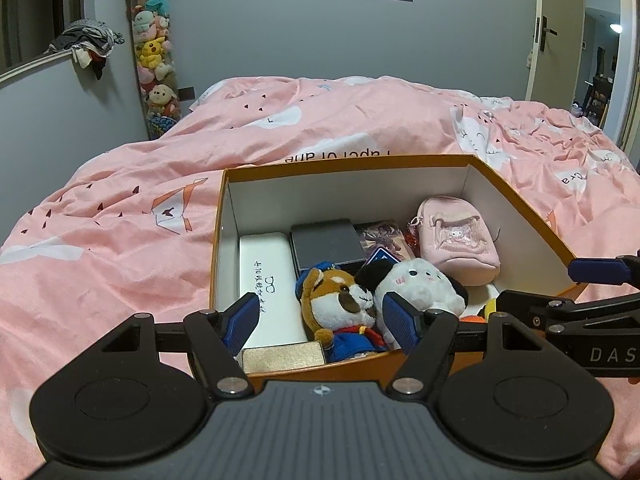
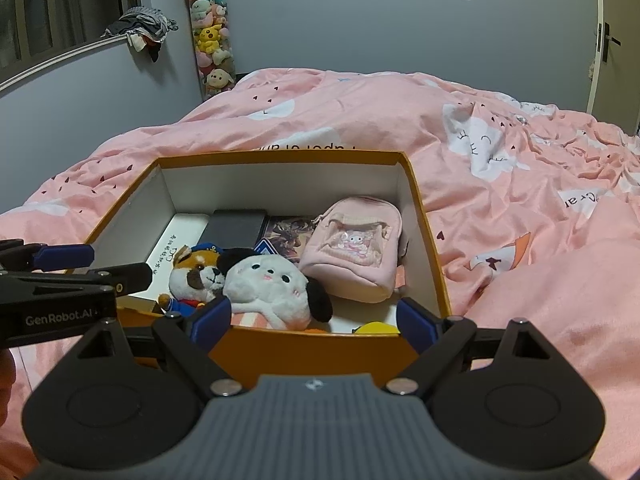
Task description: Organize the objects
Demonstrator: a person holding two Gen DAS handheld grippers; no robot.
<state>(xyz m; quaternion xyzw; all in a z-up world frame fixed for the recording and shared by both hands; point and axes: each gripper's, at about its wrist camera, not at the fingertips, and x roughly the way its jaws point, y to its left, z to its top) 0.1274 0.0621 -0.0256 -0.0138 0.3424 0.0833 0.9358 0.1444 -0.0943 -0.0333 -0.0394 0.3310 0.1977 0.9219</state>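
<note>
An open orange box [image 1: 344,163] [image 2: 424,216] sits on the pink bed. Inside lie a white glasses case [image 1: 264,276], a dark grey case [image 1: 326,242], a picture card [image 1: 382,234], a pink pouch [image 1: 456,242] [image 2: 354,250], a brown dog plush [image 1: 340,312] [image 2: 196,278], a white dog plush [image 1: 416,284] [image 2: 272,288], a gold box [image 1: 282,356] and a yellow-orange toy [image 2: 376,327]. My left gripper [image 1: 320,324] is open and empty at the box's near wall. My right gripper [image 2: 314,322] is open and empty, just right of it.
The pink patterned duvet [image 1: 120,220] [image 2: 520,200] surrounds the box. A tall tube of plush toys [image 1: 154,52] stands in the far corner. Clothes [image 1: 88,38] lie on the window sill. A door [image 1: 560,28] stands at the right.
</note>
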